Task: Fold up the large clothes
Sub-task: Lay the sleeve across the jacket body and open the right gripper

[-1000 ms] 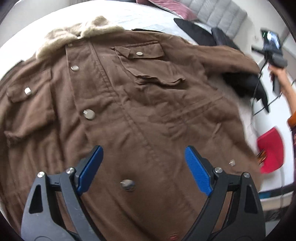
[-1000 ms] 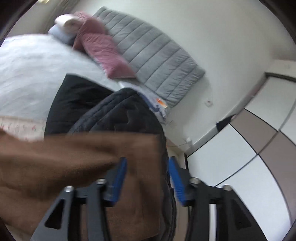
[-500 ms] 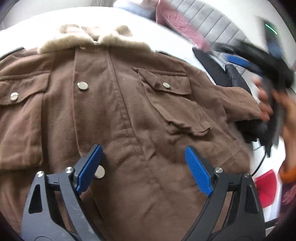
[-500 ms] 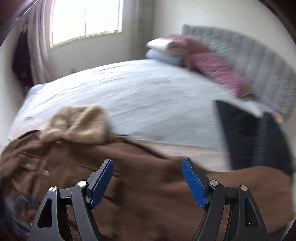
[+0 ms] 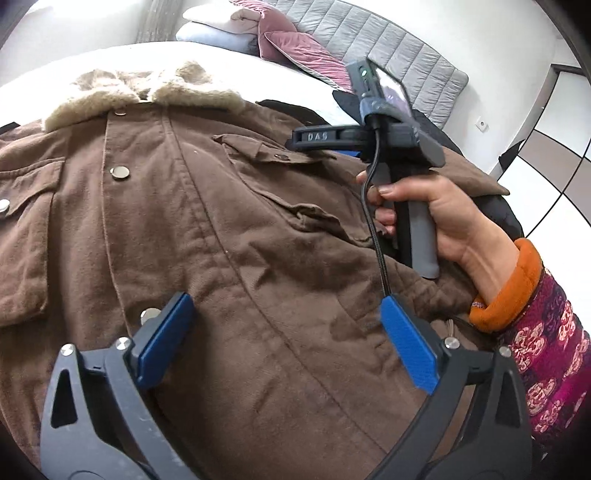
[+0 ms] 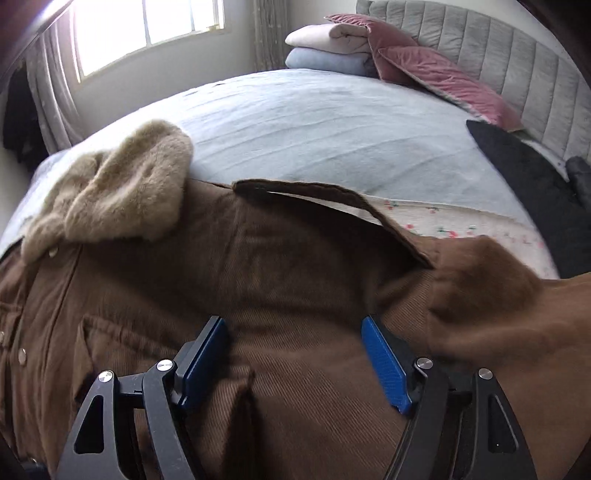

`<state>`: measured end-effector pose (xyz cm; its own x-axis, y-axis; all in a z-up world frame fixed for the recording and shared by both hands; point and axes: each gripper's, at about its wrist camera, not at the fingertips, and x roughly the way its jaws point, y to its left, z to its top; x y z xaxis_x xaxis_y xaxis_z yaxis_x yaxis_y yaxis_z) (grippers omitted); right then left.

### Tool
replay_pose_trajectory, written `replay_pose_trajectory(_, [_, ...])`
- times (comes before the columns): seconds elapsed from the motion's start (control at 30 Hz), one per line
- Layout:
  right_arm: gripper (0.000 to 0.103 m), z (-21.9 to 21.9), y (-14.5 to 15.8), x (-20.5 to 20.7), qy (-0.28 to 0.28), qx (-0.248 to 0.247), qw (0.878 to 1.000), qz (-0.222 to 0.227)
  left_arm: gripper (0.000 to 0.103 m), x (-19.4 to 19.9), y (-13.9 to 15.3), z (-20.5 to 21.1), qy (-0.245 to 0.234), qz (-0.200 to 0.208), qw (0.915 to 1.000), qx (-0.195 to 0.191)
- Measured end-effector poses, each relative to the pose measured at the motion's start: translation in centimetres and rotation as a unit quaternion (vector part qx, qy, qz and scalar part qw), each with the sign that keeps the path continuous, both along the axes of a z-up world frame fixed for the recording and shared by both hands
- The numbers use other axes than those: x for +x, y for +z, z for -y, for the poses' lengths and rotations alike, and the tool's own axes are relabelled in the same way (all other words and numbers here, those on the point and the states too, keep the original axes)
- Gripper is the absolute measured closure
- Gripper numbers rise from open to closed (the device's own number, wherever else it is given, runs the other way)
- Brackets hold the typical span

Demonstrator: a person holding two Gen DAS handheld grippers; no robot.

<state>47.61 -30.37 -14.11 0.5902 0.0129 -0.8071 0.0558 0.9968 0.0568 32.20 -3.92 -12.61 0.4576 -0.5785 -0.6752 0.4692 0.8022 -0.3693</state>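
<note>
A large brown jacket (image 5: 229, 229) with a beige fur collar (image 5: 147, 92) lies front up, buttoned, on the bed; it also shows in the right wrist view (image 6: 295, 280) with its collar (image 6: 110, 192). My left gripper (image 5: 284, 332) is open and empty, hovering over the jacket's lower front. My right gripper (image 6: 295, 354) is open and empty, low over the jacket's right chest near the shoulder. Its body and the hand holding it show in the left wrist view (image 5: 399, 155). The right sleeve (image 6: 498, 306) lies bunched to the right.
The bed has a light grey sheet (image 6: 314, 122) and a grey padded headboard (image 6: 517, 62). Pink pillows (image 6: 436, 77) and folded blankets (image 6: 328, 48) sit at the head. A black garment (image 6: 535, 184) lies on the bed at the right. A window (image 6: 147, 29) is behind.
The right gripper let go of the sleeve, opened and swung left over the jacket's chest. The left gripper moved up the jacket toward the collar, staying open.
</note>
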Motion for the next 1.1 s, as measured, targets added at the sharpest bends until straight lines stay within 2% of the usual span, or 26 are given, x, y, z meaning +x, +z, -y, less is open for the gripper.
replay_pose_trajectory(0.07, [0.026, 0.1, 0.2, -0.2, 0.012, -0.002, 1.000, 0.019, 0.002, -0.2, 0.0, 0.2, -0.003, 0.000, 1.0000, 0.003])
replay_pose_trajectory(0.1, [0.026, 0.6, -0.3, 0.2, 0.013, -0.008, 1.000, 0.014, 0.002, -0.4, -0.1, 0.5, -0.005, 0.001, 1.0000, 0.004])
replay_pose_trajectory(0.17, [0.026, 3.2, -0.8, 1.0, 0.011, 0.054, 0.998, 0.014, 0.002, -0.6, -0.2, 0.6, -0.008, 0.000, 1.0000, 0.001])
replay_pose_trajectory(0.27, [0.030, 6.9, 0.2, 0.1, -0.002, 0.094, 0.995, 0.033, 0.001, -0.8, -0.3, 0.5, -0.010, -0.003, 0.9999, -0.006])
replay_pose_trajectory(0.33, [0.037, 8.1, 0.3, -0.7, -0.003, 0.115, 0.993, 0.028, 0.001, -1.2, -0.5, 0.3, -0.010, -0.003, 0.9999, -0.004])
replay_pose_trajectory(0.37, [0.036, 8.3, 0.7, -1.4, -0.013, 0.091, 0.995, 0.023, 0.001, -1.2, -0.5, 0.4, -0.011, -0.003, 0.9999, -0.002])
replay_pose_trajectory(0.43, [0.031, 8.4, 1.2, -2.2, -0.052, -0.007, 0.999, 0.003, 0.001, -1.2, -0.5, 0.6, -0.012, -0.002, 0.9999, 0.000])
replay_pose_trajectory(0.47, [0.030, 9.1, 1.6, -3.3, -0.059, -0.011, 0.998, -0.001, 0.001, -1.2, -0.5, 0.6, -0.012, -0.002, 0.9999, 0.001])
replay_pose_trajectory(0.53, [0.030, 10.2, 2.9, -5.4, -0.065, 0.026, 0.997, 0.014, 0.001, -1.1, -0.4, 0.7, -0.012, -0.003, 0.9999, -0.001])
replay_pose_trajectory(0.57, [0.030, 10.8, 4.3, -7.3, -0.069, 0.038, 0.996, 0.035, 0.001, -1.2, -0.4, 0.7, -0.011, -0.003, 0.9999, -0.002])
replay_pose_trajectory(0.7, [0.015, 12.9, 8.7, -12.7, -0.086, 0.036, 0.991, 0.100, 0.001, -1.1, -0.4, 0.6, -0.010, -0.004, 0.9999, -0.003])
replay_pose_trajectory(0.77, [0.013, 14.2, 10.8, -14.8, -0.102, 0.028, 0.987, 0.120, 0.001, -1.1, -0.3, 0.6, -0.010, -0.004, 0.9999, -0.003])
replay_pose_trajectory(0.97, [0.007, 19.8, 15.2, -19.8, -0.205, -0.007, 0.970, 0.128, 0.001, -1.0, -0.4, 0.6, -0.010, -0.005, 0.9999, -0.001])
replay_pose_trajectory(1.1, [0.007, 24.3, 14.7, -21.2, -0.278, 0.028, 0.953, 0.119, 0.001, -1.0, -0.4, 0.5, -0.010, -0.006, 0.9999, -0.005])
